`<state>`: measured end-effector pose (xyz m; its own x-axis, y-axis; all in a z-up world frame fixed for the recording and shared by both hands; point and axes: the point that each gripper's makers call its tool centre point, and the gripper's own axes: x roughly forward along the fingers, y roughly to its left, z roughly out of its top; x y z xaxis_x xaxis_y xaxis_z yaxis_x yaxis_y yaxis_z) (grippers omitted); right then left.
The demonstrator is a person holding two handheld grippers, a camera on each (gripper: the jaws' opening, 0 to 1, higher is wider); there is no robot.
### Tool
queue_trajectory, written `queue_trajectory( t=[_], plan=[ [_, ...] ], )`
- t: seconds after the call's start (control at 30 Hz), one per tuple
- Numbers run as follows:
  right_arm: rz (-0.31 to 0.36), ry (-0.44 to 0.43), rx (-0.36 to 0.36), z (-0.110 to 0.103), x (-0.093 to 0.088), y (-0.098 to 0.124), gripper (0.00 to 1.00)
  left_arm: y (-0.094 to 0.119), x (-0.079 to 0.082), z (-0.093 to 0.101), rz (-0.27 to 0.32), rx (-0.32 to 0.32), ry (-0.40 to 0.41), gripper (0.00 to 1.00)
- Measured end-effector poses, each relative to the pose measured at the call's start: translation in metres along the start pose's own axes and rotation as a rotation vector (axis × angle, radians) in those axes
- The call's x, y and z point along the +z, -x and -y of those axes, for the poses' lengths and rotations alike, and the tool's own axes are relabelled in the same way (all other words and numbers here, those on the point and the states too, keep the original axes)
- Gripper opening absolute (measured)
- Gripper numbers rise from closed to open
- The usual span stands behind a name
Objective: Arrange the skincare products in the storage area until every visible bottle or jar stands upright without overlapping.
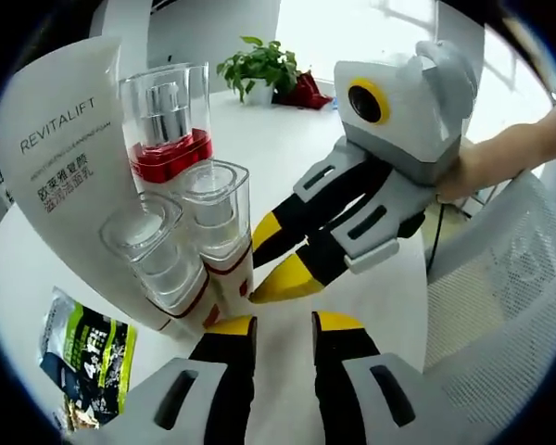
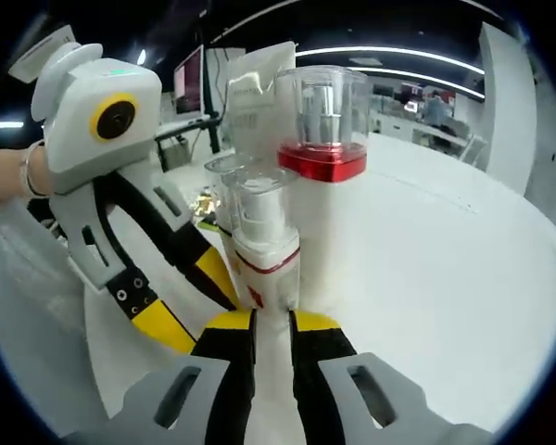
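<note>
Right gripper: jaws pinching base of small white clear-capped pump bottle, upright at 12 o'clock. Left gripper: jaws slightly spread, empty; twin capped bottle at 10 o'clock. Behind: taller red-banded clear-capped bottle, white Revitalift tube, all upright on white table. Judged nearly complete: spacing, release remaining.

Both views sit low and close over the white counter, facing the bottle cluster from opposite sides, each catching the other gripper.
</note>
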<state>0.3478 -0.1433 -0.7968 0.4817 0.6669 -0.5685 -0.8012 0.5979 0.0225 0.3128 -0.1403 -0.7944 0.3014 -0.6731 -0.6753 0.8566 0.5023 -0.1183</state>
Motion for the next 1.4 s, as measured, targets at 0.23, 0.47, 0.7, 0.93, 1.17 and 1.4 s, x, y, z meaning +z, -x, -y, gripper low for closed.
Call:
queue_trajectory(
  t=[0.23,0.47,0.7,0.93,1.17,1.4],
  plan=[
    [-0.005,0.012,0.005,-0.001,0.001,0.003,0.14,0.005,-0.001,-0.002,-0.003,0.007,-0.005,0.19],
    [-0.005,0.018,0.004,-0.003,0.006,0.011,0.15,0.017,-0.01,-0.002,-0.022,0.015,-0.021,0.21],
    [-0.003,0.041,0.0,-0.005,0.015,0.018,0.17,0.036,-0.014,-0.007,-0.015,0.041,-0.001,0.24],
    [-0.001,0.061,-0.01,-0.01,0.024,0.026,0.22,0.053,-0.016,-0.014,0.001,0.086,0.002,0.31],
    [-0.001,0.09,-0.013,-0.019,0.031,0.037,0.28,0.073,-0.019,-0.019,0.016,0.118,0.012,0.4],
    [0.0,0.101,-0.019,-0.025,0.04,0.048,0.39,0.092,-0.021,-0.023,0.042,0.16,0.033,0.48]
  ],
)
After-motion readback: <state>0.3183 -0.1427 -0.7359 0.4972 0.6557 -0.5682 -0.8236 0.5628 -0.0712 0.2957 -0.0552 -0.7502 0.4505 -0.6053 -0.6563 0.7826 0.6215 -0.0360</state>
